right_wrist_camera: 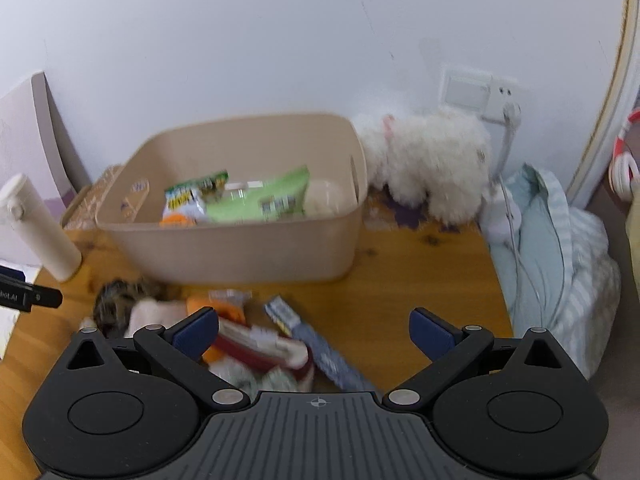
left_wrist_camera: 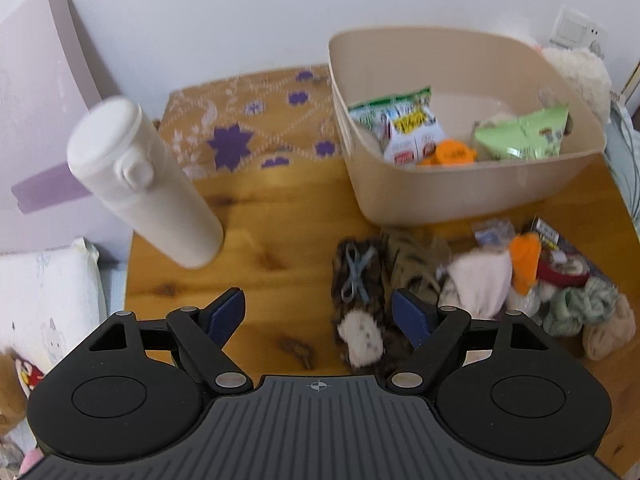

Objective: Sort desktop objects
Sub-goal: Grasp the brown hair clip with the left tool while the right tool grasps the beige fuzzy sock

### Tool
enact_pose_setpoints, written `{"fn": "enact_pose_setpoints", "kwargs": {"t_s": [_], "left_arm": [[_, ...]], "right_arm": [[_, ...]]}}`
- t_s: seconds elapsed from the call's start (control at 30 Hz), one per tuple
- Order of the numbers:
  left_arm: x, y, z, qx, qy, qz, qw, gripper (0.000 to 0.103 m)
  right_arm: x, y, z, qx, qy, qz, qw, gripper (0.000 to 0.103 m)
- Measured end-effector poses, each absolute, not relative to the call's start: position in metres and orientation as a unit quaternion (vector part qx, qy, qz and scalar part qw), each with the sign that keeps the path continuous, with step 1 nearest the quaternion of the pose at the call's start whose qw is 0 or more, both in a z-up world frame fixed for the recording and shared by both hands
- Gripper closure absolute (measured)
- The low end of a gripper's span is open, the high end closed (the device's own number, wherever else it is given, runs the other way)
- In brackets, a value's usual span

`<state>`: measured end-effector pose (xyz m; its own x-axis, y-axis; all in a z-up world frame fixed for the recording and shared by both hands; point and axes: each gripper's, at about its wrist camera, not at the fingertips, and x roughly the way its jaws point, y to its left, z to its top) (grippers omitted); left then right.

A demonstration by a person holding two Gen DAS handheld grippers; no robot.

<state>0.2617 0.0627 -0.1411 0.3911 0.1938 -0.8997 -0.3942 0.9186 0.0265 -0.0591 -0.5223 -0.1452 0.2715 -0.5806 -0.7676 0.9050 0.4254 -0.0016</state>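
step: between picks; both grippers hovered over the loose pile (left_wrist_camera: pixel 500 280), nothing carried.
bin: beige bin (left_wrist_camera: pixel 460 184) sat at tabletop (left_wrist_camera: pixel 272 240) back edge, snack packs already inside.
pile: socks and packets lay along bin's front wall.
left gripper (left_wrist_camera: pixel 319 314): fingers wide, empty, brown sock (left_wrist_camera: pixel 358 300) between them below.
right gripper (right_wrist_camera: pixel 314 334): fingers wide, empty, above grey packet (right_wrist_camera: pixel 320 344).
next: likely descend, close on one item.

Each claw, the left claw (left_wrist_camera: pixel 318 312) and the right claw (right_wrist_camera: pixel 314 330), is matte black with two round housings, angled link arms and silver pivot screws. The fingers (left_wrist_camera: pixel 226 314) carry blue pads. Behind them sits a grey ribbed plate marked with a white crosshair.
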Motion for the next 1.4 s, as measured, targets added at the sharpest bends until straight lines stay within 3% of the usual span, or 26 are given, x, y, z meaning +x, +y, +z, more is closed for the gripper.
{"fn": "enact_pose_setpoints", "kwargs": {"t_s": [0.8,1.27,1.33,1.4], "left_arm": [[0.266,0.052,-0.201,-0.143,0.559,0.182,0.796,0.021],[0.284,0.064,-0.23,-0.157,0.578,0.202,0.775,0.021],[0.286,0.064,-0.233,-0.153,0.584,0.202,0.772,0.022],[0.287,0.064,-0.237,-0.148,0.59,0.201,0.768,0.037]], "right_arm": [[-0.074,-0.5,-0.231,0.249,0.467,-0.461,0.712,0.0],[-0.078,-0.516,-0.248,0.269,0.478,-0.456,0.701,0.0],[-0.076,-0.517,-0.25,0.268,0.48,-0.453,0.702,0.001],[-0.074,-0.518,-0.252,0.273,0.481,-0.447,0.703,0.006]]}}
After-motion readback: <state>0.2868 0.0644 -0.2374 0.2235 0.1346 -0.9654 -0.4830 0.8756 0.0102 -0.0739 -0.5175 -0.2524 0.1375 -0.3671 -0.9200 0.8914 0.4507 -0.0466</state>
